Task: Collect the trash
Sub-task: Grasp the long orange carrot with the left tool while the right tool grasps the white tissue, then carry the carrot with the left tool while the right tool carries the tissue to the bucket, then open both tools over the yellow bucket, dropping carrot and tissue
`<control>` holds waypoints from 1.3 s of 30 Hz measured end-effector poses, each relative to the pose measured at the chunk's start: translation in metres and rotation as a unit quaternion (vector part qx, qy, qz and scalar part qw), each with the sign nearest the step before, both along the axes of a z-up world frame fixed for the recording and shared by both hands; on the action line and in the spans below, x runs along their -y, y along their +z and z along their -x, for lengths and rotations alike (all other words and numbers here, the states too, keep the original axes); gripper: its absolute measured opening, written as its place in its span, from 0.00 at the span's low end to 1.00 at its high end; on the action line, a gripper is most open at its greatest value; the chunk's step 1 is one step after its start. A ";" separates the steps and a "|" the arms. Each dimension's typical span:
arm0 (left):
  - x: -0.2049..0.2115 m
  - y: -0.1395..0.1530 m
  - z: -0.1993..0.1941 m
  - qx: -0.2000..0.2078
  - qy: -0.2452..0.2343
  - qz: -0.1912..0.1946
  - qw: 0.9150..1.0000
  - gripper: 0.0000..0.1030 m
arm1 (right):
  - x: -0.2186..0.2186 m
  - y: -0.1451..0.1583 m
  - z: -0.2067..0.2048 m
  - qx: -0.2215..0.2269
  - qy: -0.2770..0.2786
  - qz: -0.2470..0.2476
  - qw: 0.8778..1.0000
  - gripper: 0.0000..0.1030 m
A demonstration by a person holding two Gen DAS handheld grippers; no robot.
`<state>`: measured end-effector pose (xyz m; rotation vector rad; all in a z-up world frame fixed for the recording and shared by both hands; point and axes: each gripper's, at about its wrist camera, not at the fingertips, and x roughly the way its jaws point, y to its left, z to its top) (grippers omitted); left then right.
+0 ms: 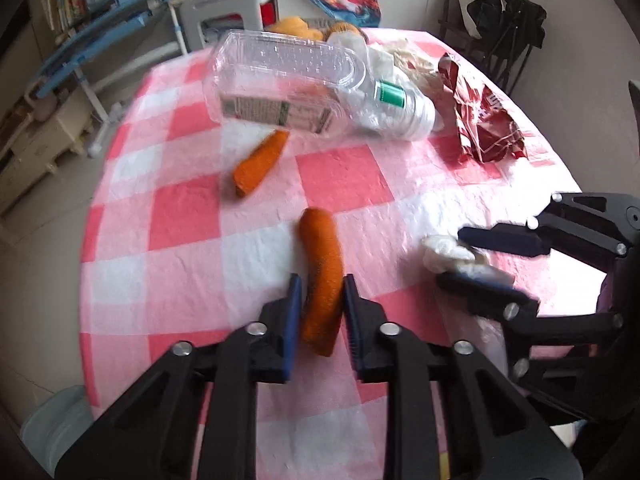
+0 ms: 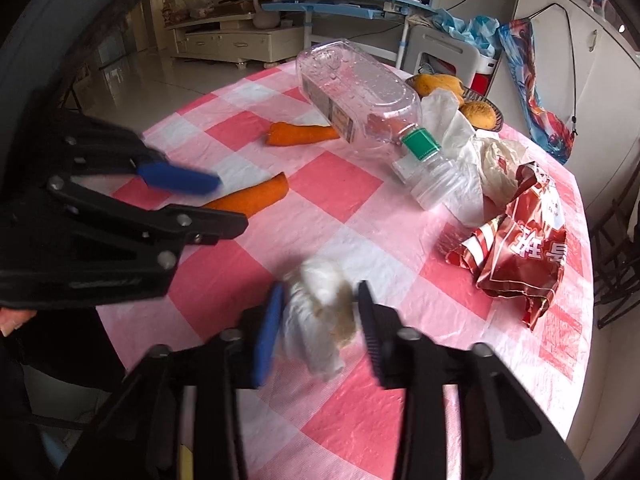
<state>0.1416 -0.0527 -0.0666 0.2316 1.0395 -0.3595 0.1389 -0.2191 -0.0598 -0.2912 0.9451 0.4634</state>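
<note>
left gripper [image 1: 319, 294] clamps one carrot piece [image 1: 322, 280] near the checked tablecloth's [image 1: 344, 176] front edge; a second carrot piece [image 1: 260, 164] lies beyond, open cloth between. right gripper [image 2: 320, 300] straddles one crumpled tissue [image 2: 320, 316], contact unclear. behind: one clear plastic bottle [image 2: 360, 92], one red wrapper [image 2: 516, 248].

Your left gripper [image 1: 319, 294] points forward over the table, its blue pads clamped against the carrot piece [image 1: 322, 280]. Your right gripper [image 2: 320, 300] sits just beside it, angled inward, jaws pinching the crumpled tissue [image 2: 320, 312].
</note>
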 end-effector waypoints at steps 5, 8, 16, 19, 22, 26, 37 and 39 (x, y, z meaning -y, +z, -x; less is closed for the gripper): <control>-0.010 0.019 0.006 0.033 0.017 0.022 0.999 0.15 | 0.000 0.008 0.008 0.005 0.009 -0.017 1.000 0.20; -0.020 0.032 0.011 0.050 0.032 0.039 0.997 0.15 | 0.001 0.016 0.020 0.012 0.022 -0.043 0.999 0.20; -0.036 0.047 0.053 0.074 0.053 0.078 0.993 0.15 | -0.024 0.034 0.079 -0.016 0.196 -0.093 0.976 0.20; -0.038 0.046 0.073 0.076 0.054 0.077 0.993 0.15 | -0.039 0.019 0.104 -0.059 0.256 -0.064 0.963 0.20; -0.042 0.044 0.093 0.072 0.057 0.077 0.993 0.15 | -0.048 -0.001 0.122 -0.087 0.278 -0.017 0.957 0.24; -0.043 0.036 0.115 0.060 0.057 0.063 0.995 0.15 | -0.042 -0.002 0.126 -0.075 0.249 -0.001 0.965 0.44; -0.020 -0.018 0.178 -0.052 0.001 0.009 0.999 0.21 | 0.004 0.037 0.133 0.058 0.094 0.010 0.994 0.69; -0.012 -0.023 0.187 -0.042 -0.005 -0.028 0.999 0.39 | -0.006 0.031 0.141 0.081 0.098 0.050 0.991 0.70</control>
